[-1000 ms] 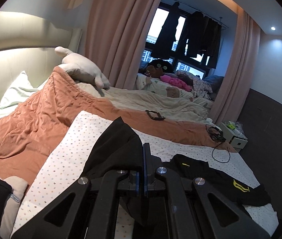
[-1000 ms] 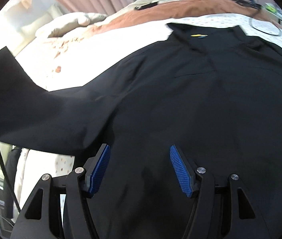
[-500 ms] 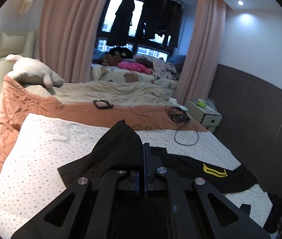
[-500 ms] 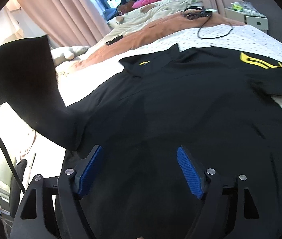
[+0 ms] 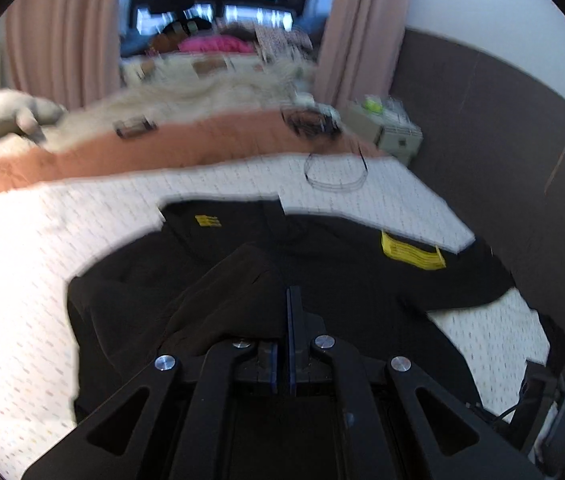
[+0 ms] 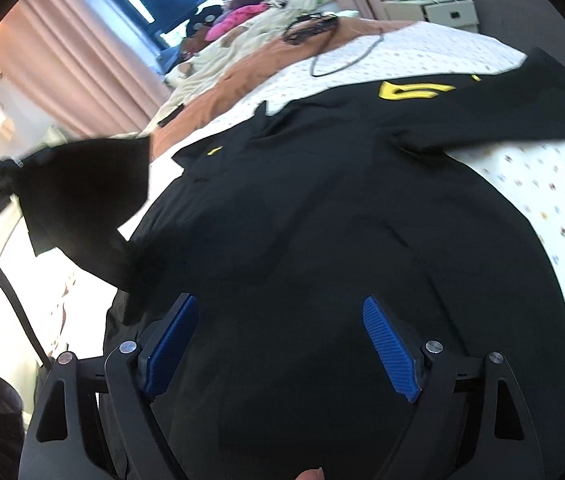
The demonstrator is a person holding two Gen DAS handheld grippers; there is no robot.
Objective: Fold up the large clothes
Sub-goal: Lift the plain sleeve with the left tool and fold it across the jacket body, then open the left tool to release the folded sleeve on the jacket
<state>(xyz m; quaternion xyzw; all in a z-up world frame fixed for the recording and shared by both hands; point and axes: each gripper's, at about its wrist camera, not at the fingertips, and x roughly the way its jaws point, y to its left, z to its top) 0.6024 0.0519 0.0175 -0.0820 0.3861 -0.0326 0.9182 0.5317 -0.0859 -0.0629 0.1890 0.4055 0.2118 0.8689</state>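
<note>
A large black shirt (image 6: 322,208) with yellow marks lies spread on the bed; it also shows in the left wrist view (image 5: 342,256). My left gripper (image 5: 288,300) is shut on the shirt's left sleeve (image 5: 222,300) and holds it over the shirt's body. In the right wrist view that sleeve (image 6: 82,192) hangs lifted at the left. My right gripper (image 6: 282,336) is open and empty, just above the shirt's lower body, with blue pads (image 6: 388,348) on either side.
The shirt lies on a white dotted sheet (image 5: 42,240) beside an orange blanket (image 5: 162,152). A black cable (image 5: 334,176) lies on the sheet beyond the collar. A bedside cabinet (image 5: 390,132) and a dark wall panel (image 5: 502,152) stand at the right.
My left gripper has swung right and down with the sleeve, bringing it over the shirt's body. My right gripper stays open over the shirt's lower part.
</note>
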